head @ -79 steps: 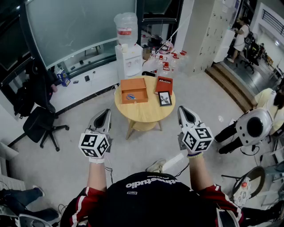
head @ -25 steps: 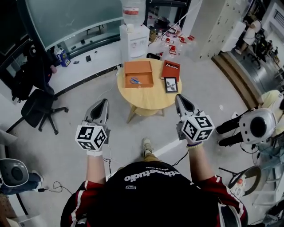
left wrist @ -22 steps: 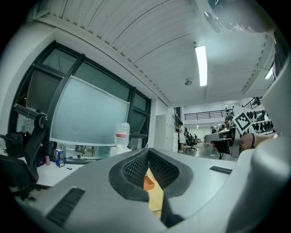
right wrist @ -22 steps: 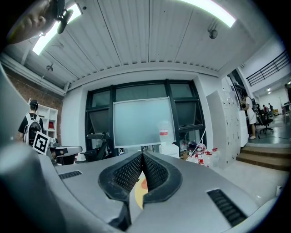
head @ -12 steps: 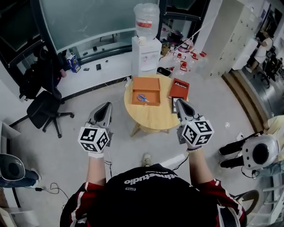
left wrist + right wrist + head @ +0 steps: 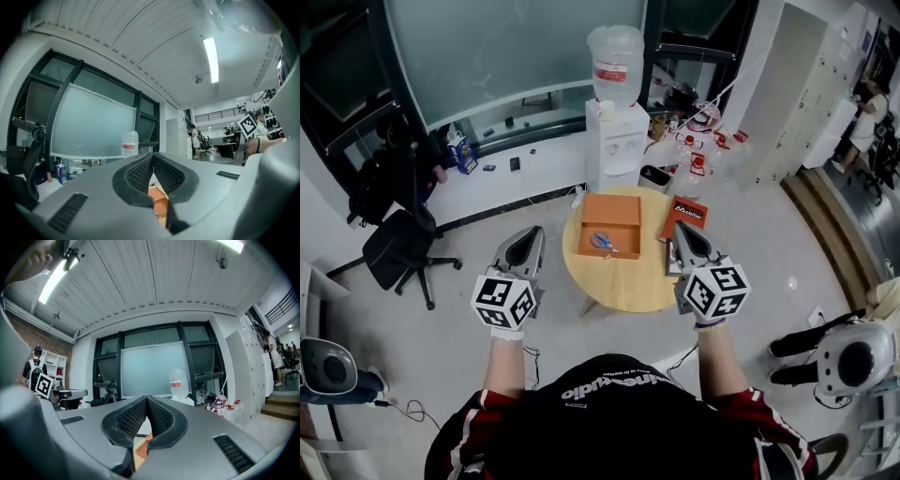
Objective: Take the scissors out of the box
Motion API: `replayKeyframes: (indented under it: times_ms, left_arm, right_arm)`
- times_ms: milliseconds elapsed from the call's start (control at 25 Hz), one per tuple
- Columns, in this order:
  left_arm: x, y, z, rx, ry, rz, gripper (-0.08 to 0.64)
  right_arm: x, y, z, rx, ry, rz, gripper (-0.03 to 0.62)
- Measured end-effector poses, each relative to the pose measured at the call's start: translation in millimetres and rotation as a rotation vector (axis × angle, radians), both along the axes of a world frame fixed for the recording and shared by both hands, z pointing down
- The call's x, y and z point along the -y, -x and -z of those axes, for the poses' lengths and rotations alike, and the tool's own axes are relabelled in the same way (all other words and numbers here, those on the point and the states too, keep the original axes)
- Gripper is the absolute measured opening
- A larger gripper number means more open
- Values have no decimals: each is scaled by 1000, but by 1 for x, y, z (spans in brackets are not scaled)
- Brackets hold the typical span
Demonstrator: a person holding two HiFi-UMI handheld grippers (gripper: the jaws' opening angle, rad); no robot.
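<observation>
An open orange box (image 6: pixel 610 223) lies on a round wooden table (image 6: pixel 619 281), and blue-handled scissors (image 6: pixel 603 243) rest inside it. My left gripper (image 6: pixel 531 234) hovers over the floor just left of the table, jaws shut and empty. My right gripper (image 6: pixel 680 230) hangs over the table's right edge, also shut and empty. Both point level toward the table. In the left gripper view the tips (image 6: pixel 152 158) meet, with the orange box (image 6: pixel 158 204) showing below them. The right gripper view shows its tips (image 6: pixel 146 401) together too.
A red booklet (image 6: pixel 686 214) lies on the table right of the box. A white water dispenser (image 6: pixel 614 131) stands behind the table. A black office chair (image 6: pixel 394 248) is at the left. A round white device (image 6: pixel 853 356) sits on the floor at the right. Cables (image 6: pixel 530 361) trail near my feet.
The table and box have come closer to both grippers as I walked forward. My right gripper now overlaps the table's right edge. Both grippers stay shut.
</observation>
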State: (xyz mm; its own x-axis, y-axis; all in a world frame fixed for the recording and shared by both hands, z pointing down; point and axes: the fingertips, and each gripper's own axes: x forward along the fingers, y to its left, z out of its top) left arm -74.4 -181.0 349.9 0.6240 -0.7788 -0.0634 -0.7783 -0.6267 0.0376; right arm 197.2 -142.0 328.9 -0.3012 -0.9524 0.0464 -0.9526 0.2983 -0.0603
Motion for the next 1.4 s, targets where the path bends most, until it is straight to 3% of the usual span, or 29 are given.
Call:
replayKeyframes:
  times_ms: [560, 1080, 1400]
  left_arm:
    - [58, -39, -8, 42, 25, 35, 17]
    - [75, -68, -20, 113, 28, 69, 17]
    - [73, -58, -18, 153, 22, 108, 17]
  right_arm:
    - [71, -20, -22, 18, 37, 96, 26]
    - [104, -39, -35, 37, 31, 160, 26]
    - [119, -31, -46, 22, 50, 179, 26]
